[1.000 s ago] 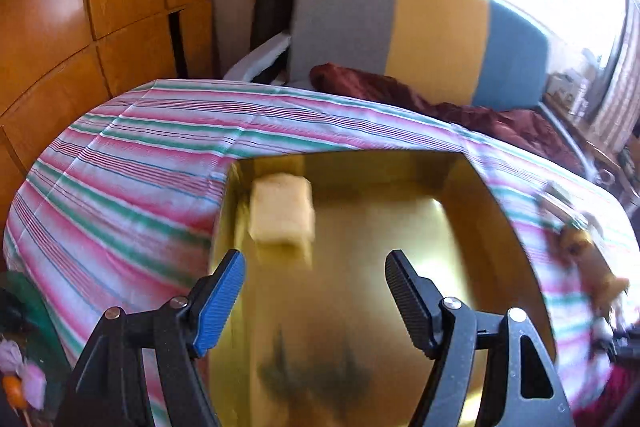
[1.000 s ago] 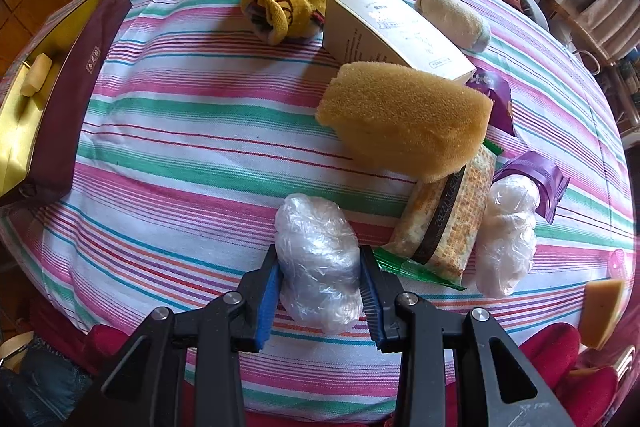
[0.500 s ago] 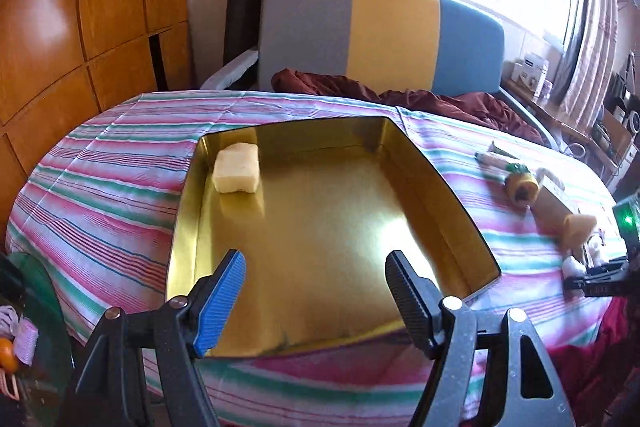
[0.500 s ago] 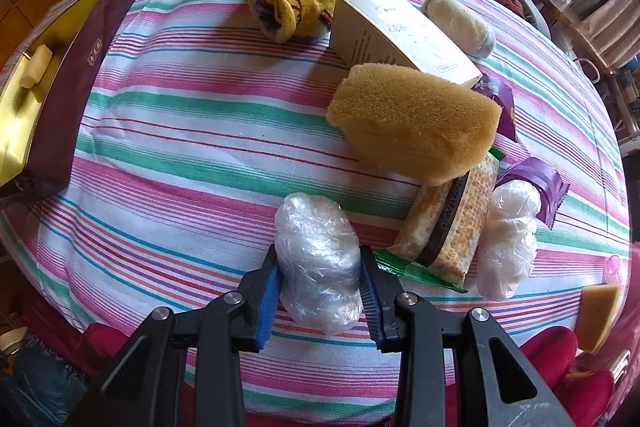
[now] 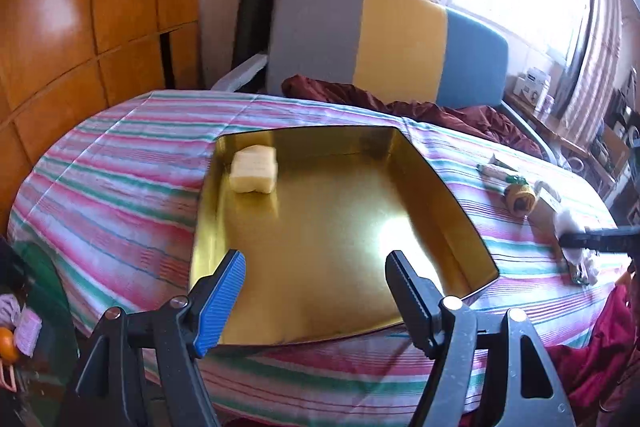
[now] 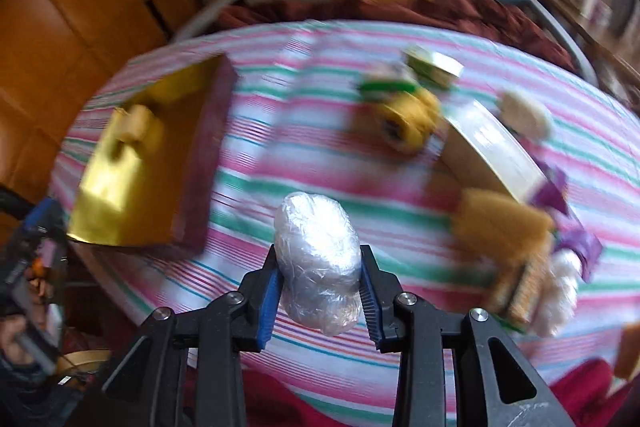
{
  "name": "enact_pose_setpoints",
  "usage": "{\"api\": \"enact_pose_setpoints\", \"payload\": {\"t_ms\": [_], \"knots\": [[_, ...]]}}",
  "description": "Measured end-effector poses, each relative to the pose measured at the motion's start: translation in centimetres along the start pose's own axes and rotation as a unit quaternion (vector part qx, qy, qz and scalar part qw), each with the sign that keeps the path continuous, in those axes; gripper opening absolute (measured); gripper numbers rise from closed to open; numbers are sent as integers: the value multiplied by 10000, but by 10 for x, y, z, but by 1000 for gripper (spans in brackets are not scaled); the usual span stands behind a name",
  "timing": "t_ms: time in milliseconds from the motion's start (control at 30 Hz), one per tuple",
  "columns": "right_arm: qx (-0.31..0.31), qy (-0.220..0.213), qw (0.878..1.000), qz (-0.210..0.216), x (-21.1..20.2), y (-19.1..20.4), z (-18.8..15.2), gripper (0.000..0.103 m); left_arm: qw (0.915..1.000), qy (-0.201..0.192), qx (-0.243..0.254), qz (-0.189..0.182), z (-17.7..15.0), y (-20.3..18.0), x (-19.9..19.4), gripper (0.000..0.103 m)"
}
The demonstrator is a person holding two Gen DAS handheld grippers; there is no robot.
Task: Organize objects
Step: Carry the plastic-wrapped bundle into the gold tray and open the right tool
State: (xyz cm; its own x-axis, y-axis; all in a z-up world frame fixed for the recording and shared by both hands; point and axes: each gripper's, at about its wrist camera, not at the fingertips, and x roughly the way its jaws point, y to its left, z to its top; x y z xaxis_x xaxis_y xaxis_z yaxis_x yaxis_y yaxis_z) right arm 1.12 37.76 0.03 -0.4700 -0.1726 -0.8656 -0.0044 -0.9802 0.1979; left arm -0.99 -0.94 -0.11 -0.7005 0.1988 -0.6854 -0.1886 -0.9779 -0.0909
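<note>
A gold tin box [image 5: 452, 203] lies open on the striped tablecloth, with a pale yellow sponge block [image 5: 254, 169] in its far left corner. My left gripper [image 5: 316, 287] is open and empty, above the box's near edge. My right gripper [image 6: 319, 285] is shut on a plastic-wrapped bundle [image 6: 318, 259] and holds it above the cloth. In the right wrist view the box [image 6: 132, 187] is to the left, and that view is blurred by motion.
On the right of the table lie a large tan sponge [image 6: 500, 231], a white carton [image 6: 492, 155], a yellow rolled cloth [image 6: 408, 119], a small green box [image 6: 434, 65], purple wrappers and another wrapped bundle [image 6: 560, 291]. A grey, yellow and blue chair [image 5: 384, 39] stands behind.
My right gripper has lifted the wrapped bundle off the cloth and swung left toward the gold box. My left gripper has drawn back from the box, still open.
</note>
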Motion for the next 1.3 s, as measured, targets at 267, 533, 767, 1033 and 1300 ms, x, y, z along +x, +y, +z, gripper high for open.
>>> {"api": "enact_pose_setpoints", "payload": {"t_ms": [267, 533, 767, 1033, 1300], "knots": [[-720, 108, 9879, 1373, 67, 176, 59, 39, 9955, 154, -886, 293, -8, 64, -8, 73], [-907, 914, 9787, 1601, 184, 291, 81, 39, 9905, 237, -1269, 468, -14, 96, -2, 73], [-560, 975, 9781, 1752, 224, 325, 98, 91, 9887, 405, -1378, 430, -19, 104, 9, 73], [-1016, 314, 9822, 1546, 178, 311, 78, 103, 9892, 339, -1290, 615, -18, 98, 5, 73], [-1865, -1930, 9632, -146, 82, 286, 37, 103, 9931, 76, -955, 680, -11, 74, -11, 73]]}}
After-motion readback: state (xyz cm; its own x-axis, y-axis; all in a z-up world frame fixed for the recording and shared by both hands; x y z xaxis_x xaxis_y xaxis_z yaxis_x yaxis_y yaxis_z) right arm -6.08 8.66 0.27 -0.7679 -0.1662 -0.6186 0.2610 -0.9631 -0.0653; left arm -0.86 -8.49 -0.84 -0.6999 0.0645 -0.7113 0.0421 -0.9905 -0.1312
